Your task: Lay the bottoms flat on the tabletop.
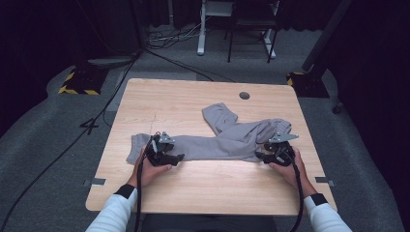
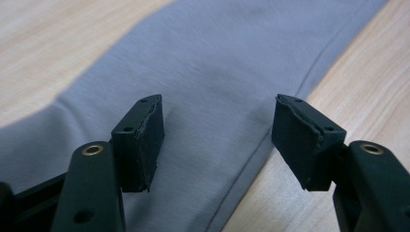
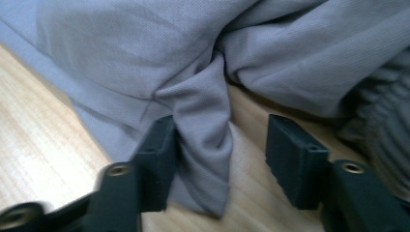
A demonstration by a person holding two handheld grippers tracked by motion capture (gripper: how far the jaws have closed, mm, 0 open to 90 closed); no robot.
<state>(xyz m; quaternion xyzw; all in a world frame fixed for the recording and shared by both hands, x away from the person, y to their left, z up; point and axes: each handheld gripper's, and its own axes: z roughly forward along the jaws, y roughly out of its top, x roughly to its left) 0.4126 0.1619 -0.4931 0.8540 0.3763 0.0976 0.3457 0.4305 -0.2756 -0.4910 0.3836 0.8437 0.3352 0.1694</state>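
Note:
Grey trousers lie across the wooden table, one leg stretched left, the other bent toward the back. My left gripper sits at the near edge of the left leg, open, its jaws wide apart over the flat cloth and its hem. My right gripper is at the waist end, open; a pinched fold of fabric lies between its jaws, against the left pad. The elastic waistband bunches at the right.
A round cable hole sits in the table's back part. Desk legs and cables stand on the grey floor beyond. Yellow-black striped bases flank the table's far corners.

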